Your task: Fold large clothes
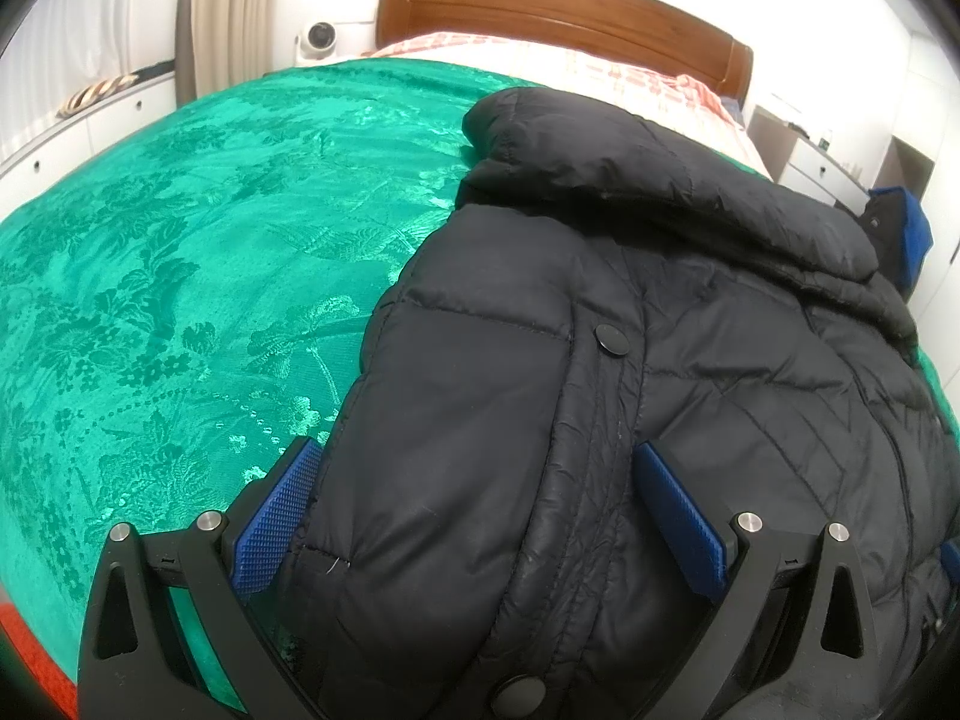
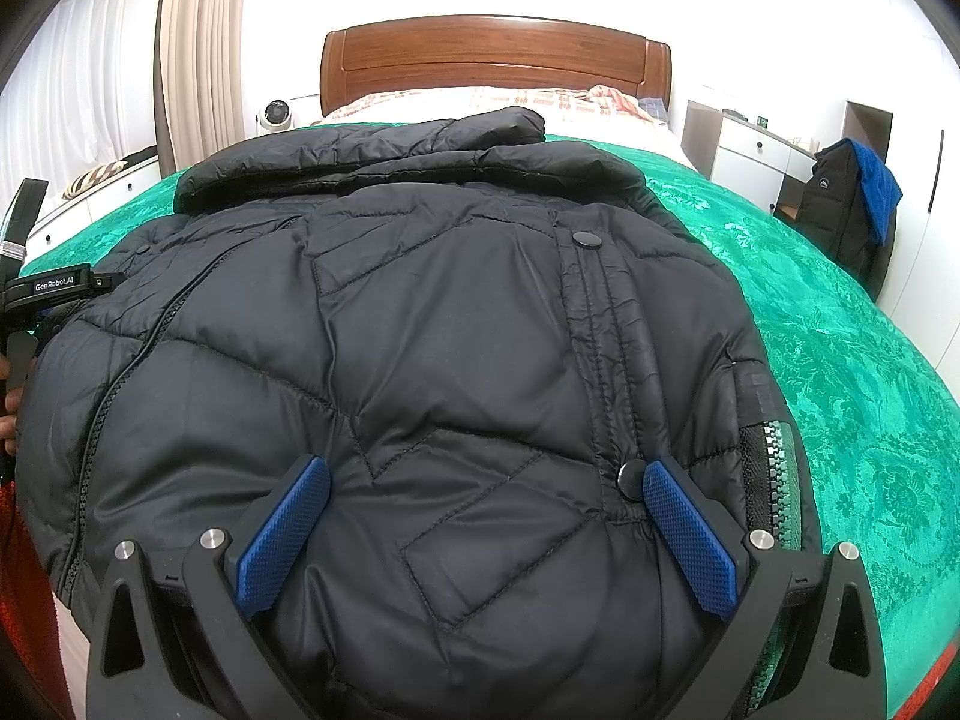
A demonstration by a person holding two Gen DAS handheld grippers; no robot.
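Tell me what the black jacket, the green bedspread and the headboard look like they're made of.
Black jacket: probably a thin nylon-type shell over padding; slight sheen, stitched quilt lines, puffy panels, round snaps.
Green bedspread: likely satin-like jacquard; glossy, with a floral pattern woven in the same colour.
Headboard: looks like varnished wood; reddish brown, visible grain, smooth shine.
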